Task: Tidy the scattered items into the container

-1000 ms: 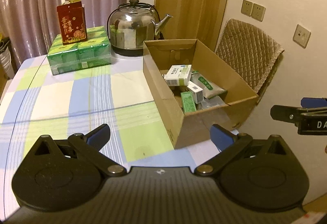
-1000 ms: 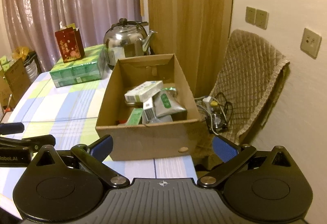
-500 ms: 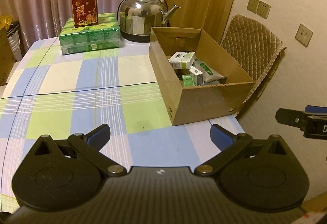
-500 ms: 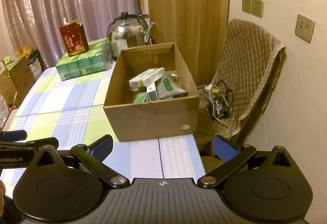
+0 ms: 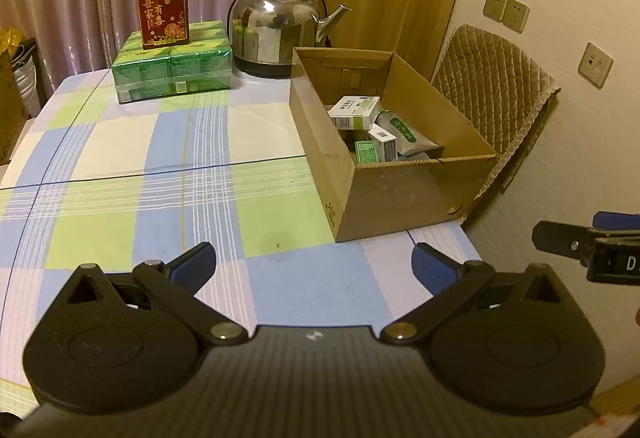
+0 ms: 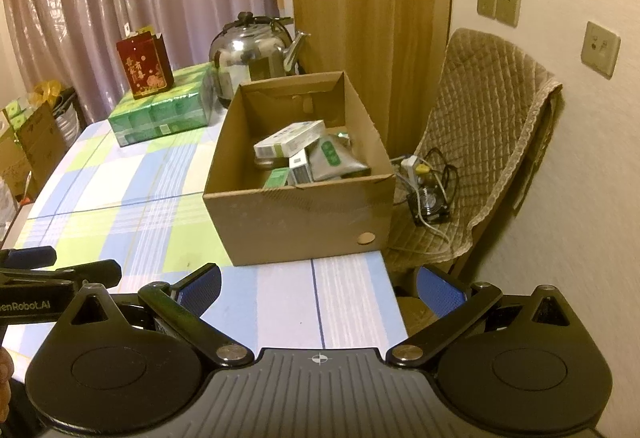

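An open cardboard box (image 5: 404, 194) (image 6: 300, 218) stands on the right side of the checked table. Inside lie several small packets: a white and green carton (image 5: 354, 112) (image 6: 290, 138), a silver pouch (image 5: 404, 132) (image 6: 334, 158) and a small green box (image 5: 367, 151) (image 6: 277, 178). My left gripper (image 5: 314, 264) is open and empty above the near table edge, well short of the box. My right gripper (image 6: 318, 284) is also open and empty, in front of the box's near wall. Each gripper's side shows at the edge of the other's view.
A steel kettle (image 5: 276, 28) (image 6: 252, 54) stands behind the box. A green wrapped pack (image 5: 172, 66) (image 6: 160, 114) carries a red carton (image 5: 162, 14) (image 6: 145, 66) at the far left. A quilted chair (image 6: 480, 142) with cables stands right of the table. Checked cloth (image 5: 140, 166) covers the table.
Both grippers have pulled back from the box and risen, so it looks smaller and farther. Both stay open and empty.
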